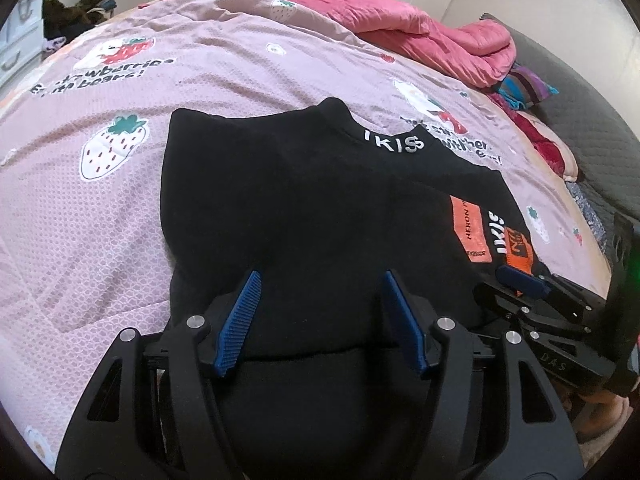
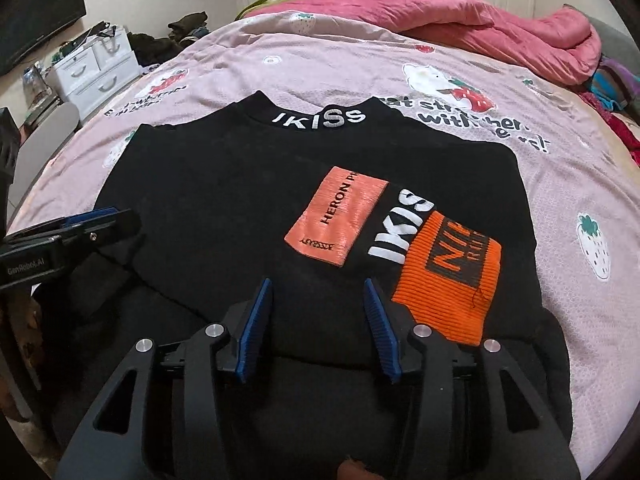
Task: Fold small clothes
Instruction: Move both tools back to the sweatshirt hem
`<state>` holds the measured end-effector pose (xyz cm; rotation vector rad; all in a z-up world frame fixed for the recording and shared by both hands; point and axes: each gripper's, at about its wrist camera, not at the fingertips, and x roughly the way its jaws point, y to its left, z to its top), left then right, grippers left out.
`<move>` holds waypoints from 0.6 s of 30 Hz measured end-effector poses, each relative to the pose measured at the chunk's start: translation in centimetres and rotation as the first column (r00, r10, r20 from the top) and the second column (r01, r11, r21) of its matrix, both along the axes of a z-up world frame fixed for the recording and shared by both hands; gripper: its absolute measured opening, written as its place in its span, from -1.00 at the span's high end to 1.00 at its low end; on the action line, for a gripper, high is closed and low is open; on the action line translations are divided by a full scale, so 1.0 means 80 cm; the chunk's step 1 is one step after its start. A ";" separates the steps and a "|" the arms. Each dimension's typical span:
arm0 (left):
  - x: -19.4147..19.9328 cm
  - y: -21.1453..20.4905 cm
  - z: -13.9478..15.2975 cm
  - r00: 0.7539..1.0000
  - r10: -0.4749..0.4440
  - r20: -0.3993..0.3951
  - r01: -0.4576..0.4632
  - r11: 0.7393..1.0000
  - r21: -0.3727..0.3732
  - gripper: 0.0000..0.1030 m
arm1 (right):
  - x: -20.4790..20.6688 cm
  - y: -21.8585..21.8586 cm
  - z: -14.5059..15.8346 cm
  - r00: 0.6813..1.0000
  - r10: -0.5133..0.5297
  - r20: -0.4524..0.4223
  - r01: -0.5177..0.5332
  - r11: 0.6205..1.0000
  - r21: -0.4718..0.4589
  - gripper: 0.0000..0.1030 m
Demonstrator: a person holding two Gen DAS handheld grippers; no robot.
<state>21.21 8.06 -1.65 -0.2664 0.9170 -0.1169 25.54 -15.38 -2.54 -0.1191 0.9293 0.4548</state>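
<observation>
Left wrist view: black top lies flat on the pink strawberry-print bedspread, collar at the far end, hem near; long axis runs near-to-far, straight ahead of the left gripper; its blue pads stand apart over the near hem, left of the garment's middle, nothing pinched between them; jaws released. The right gripper enters from the right edge, low over the near right part, just beside the orange patch; from this side I cannot tell its gap.

Right wrist view: the same top fills the middle, collar lettering far, two orange patches right of centre; right gripper hovers over the near hem just left of the ribbed orange patch; jaws apart, no cloth between them, released. The left gripper shows at the left edge by the near left side.

Judgement: both tongs sit at the near hem, one per side; the next fold likely carries hem towards collar, along the long axis; each hand is nearest its own corner.
</observation>
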 end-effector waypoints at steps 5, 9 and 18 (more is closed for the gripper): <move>0.000 0.001 0.000 1.000 0.001 0.002 -0.001 1.000 -0.006 -0.08 | -0.009 -0.005 0.012 1.000 -0.016 0.012 0.015 0.999 0.045 -0.07; -0.001 0.003 0.004 1.000 0.000 0.010 0.000 1.000 -0.018 -0.16 | -0.014 -0.007 0.019 1.000 -0.017 0.023 0.016 0.998 0.066 -0.24; -0.005 0.004 0.016 0.999 0.017 0.036 -0.016 1.000 -0.025 -0.33 | -0.019 -0.013 0.033 0.998 -0.043 0.053 0.039 0.996 0.076 -0.65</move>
